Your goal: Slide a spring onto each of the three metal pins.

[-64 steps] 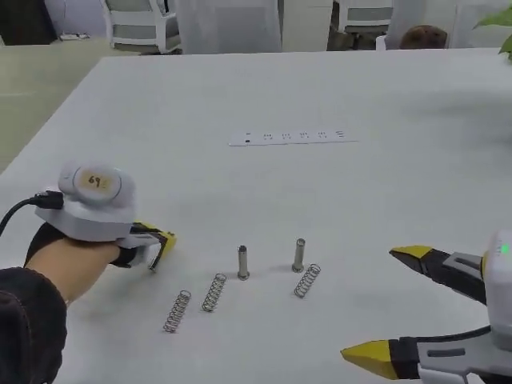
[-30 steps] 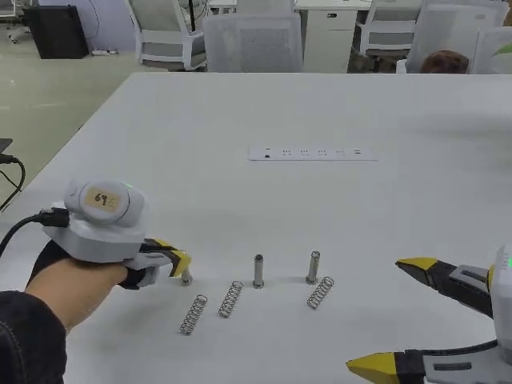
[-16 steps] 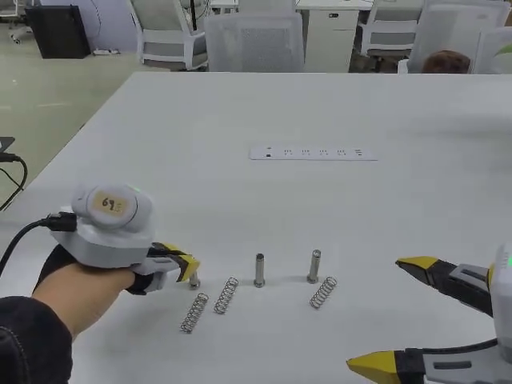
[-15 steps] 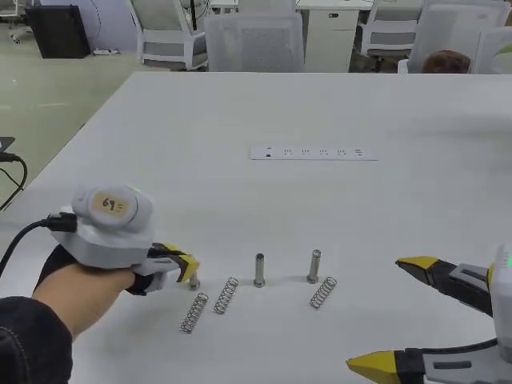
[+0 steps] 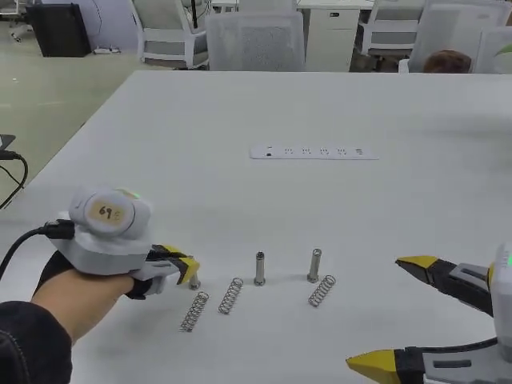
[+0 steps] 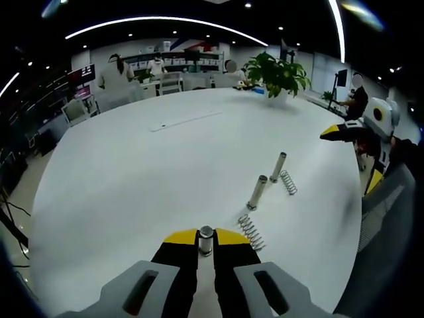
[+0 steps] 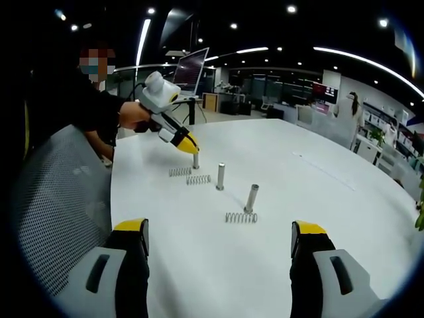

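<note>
On the white table (image 5: 240, 200), near its front edge, three pins stand in a row with three springs lying just in front of them. At the row's left end the left gripper (image 6: 206, 236), held in a hand (image 5: 76, 292), has its yellow-tipped jaws drawn in narrow and clamped around the left pin (image 5: 194, 282). In the left gripper view the pin's round head sits between the tips. The pin's foot appears to touch the table, though the jaws hide most of the shaft. The middle pin (image 5: 259, 268) and the right pin (image 5: 314, 265) stand upright and free, apart from each other. The left spring (image 5: 194, 311) lies slanted on its side just in front of the left pin. The middle spring (image 5: 231, 295) lies beside it at the same slant, between the left and middle pins and touching neither. The right spring (image 5: 322, 290) lies just beside the foot of the right pin. No spring sits on a pin yet. The right gripper (image 5: 378, 314) hovers at the lower right of the head view, well apart from the pins, with its jaws spread wide and nothing between them. A power strip (image 5: 314, 152) lies farther back on the table.
</note>
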A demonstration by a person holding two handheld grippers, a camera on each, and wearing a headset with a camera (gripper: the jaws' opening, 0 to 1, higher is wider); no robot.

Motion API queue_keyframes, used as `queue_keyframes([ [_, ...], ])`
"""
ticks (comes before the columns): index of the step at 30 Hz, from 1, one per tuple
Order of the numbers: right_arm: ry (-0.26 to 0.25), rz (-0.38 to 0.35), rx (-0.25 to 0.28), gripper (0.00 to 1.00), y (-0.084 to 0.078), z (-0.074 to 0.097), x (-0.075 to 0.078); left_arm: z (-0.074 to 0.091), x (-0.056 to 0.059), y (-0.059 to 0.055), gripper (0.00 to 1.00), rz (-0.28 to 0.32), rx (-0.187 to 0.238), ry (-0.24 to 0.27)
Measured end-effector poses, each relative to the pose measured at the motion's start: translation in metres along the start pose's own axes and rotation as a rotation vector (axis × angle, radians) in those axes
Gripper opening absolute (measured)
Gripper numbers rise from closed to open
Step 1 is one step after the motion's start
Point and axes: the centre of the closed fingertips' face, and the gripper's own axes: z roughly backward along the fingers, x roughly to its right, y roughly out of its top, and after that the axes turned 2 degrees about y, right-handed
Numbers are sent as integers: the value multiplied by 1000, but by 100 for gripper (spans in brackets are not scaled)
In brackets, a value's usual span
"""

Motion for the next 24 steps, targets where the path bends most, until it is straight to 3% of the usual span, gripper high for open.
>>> queue_keyframes([
  [9,-2,1,-1,88,0,0,0,3,-2,1,8,3,10,6],
  [24,-1,-1,-2,88,0,1,1,22,5,18,21,47,92,-1],
])
